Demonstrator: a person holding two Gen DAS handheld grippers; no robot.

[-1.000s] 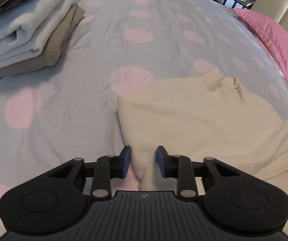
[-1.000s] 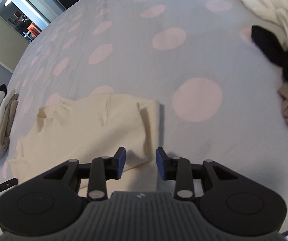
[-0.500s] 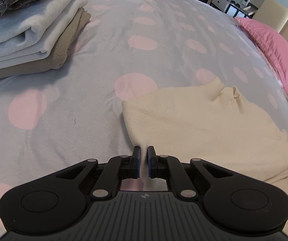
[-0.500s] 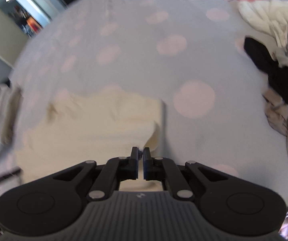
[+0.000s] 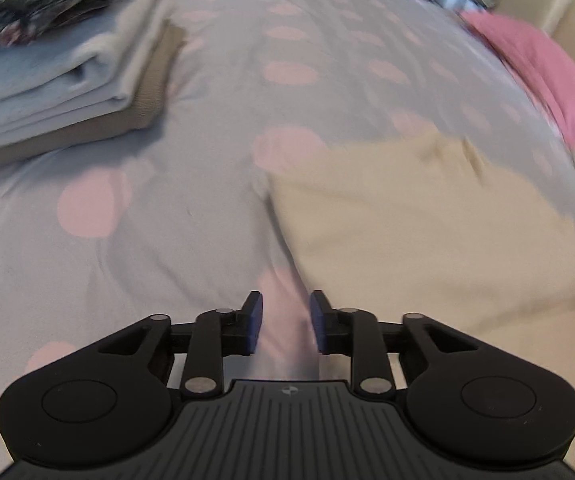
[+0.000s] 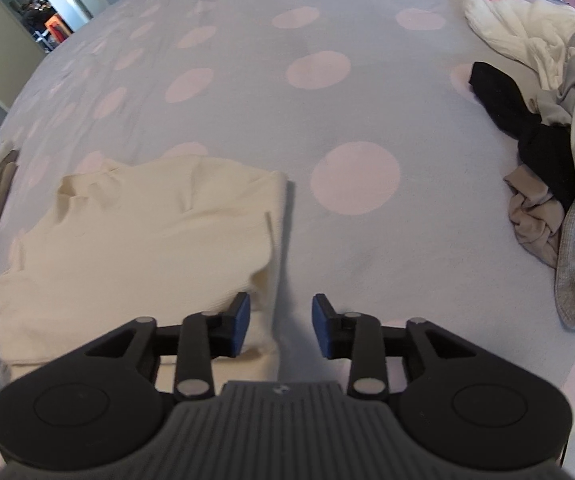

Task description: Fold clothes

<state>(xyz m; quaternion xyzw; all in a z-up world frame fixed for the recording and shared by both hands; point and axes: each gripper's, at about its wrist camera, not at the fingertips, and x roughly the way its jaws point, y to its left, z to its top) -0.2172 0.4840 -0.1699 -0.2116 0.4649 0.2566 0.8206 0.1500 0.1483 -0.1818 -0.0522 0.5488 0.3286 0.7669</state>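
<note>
You're over a bed (image 6: pixel 247 92) w/ both grippers pointing down at it. A flat sweater (image 5: pixel 427 220) lies on the bedspread just ahead: right of the left gripper (image 5: pixel 284 322), left of the right gripper (image 6: pixel 281 322), its near edge reaching btwn that gripper's opening jaws. A folded stack (image 5: pixel 59 80) sits on the bed far left. An unfolded clothes pile (image 6: pixel 547 160) lies on the bed to the right. A pillow (image 5: pixel 535 76) lies behind the sweater, twd the right.

A bed (image 6: pixel 247 92) in grey, pink-dotted cover is carrying a flat cream garment (image 6: pixel 147 240), a folded stack (image 5: pixel 59 80), a loose clothes heap (image 6: pixel 547 152) and a pink pillow (image 5: pixel 535 64).
</note>
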